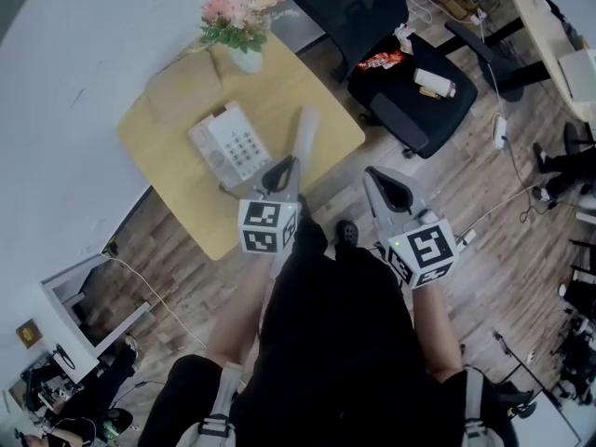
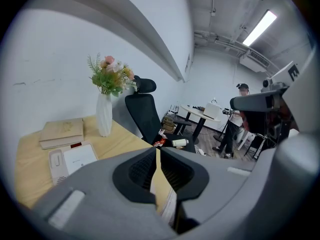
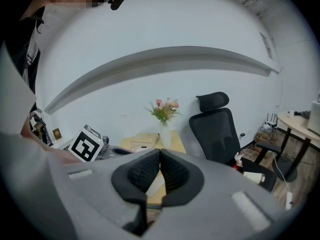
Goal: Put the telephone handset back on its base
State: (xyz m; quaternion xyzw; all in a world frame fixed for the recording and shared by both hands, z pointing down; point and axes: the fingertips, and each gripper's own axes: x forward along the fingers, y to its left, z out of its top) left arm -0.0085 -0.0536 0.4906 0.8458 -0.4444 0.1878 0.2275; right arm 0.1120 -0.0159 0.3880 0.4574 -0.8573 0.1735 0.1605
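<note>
Wooden table against the white wall. The telephone base sits near the middle of it with the keypad up and the cradle empty. The white handset lies flat on the tabletop to the right of the base, apart from it, and runs toward the table's far edge. The left gripper points at the handset's near end with its jaws closed together at the tips and nothing clamped; contact with the handset cannot be told. The right gripper is off the table's near right corner, above the floor, also with its jaws pressed together and empty. A vase of pink flowers stands at the far corner, with a tan book beside it, behind the base. A black office chair is to the right of the table, with a bottle and a red packet on its seat.
</note>
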